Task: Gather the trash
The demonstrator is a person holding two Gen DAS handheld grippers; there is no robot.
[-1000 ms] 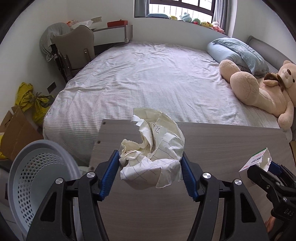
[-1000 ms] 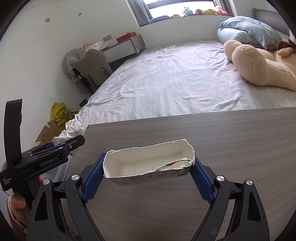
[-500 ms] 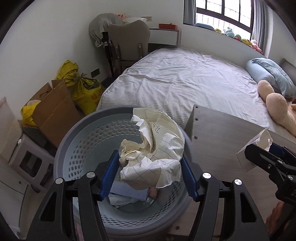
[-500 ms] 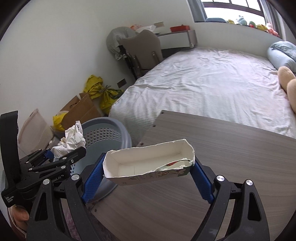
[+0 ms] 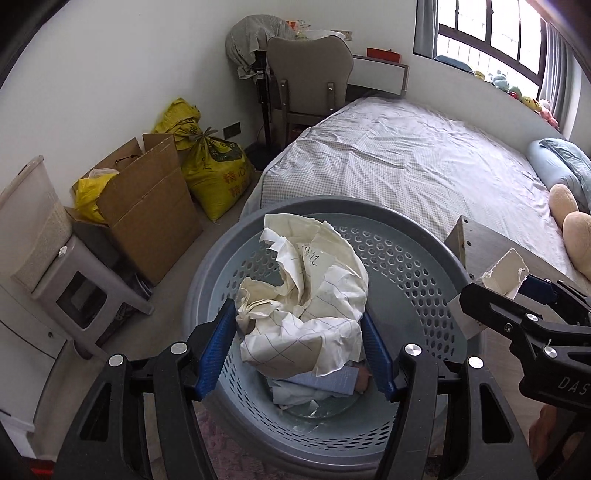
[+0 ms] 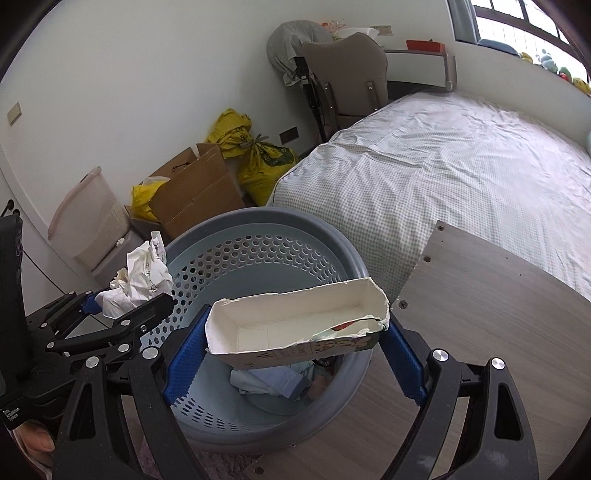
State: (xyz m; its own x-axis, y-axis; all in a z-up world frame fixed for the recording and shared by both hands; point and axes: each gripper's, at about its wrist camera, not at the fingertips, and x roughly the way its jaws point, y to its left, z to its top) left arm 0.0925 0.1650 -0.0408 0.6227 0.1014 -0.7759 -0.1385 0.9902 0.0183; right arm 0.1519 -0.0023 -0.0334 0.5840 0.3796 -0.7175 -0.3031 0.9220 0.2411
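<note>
The left gripper clamps a crumpled ball of lined paper between its blue pads, held over the open mouth of the grey perforated basket. Down inside the basket lie pale paper scraps. At the basket's right rim the right gripper holds a torn white carton — left of the basket stands a cardboard box.

Soft daylight enters from the window at upper right, slightly overexposed. The room is bright, shadows weak. Both fisheye views bend strongly at dark corners; focus stays sharp.
</note>
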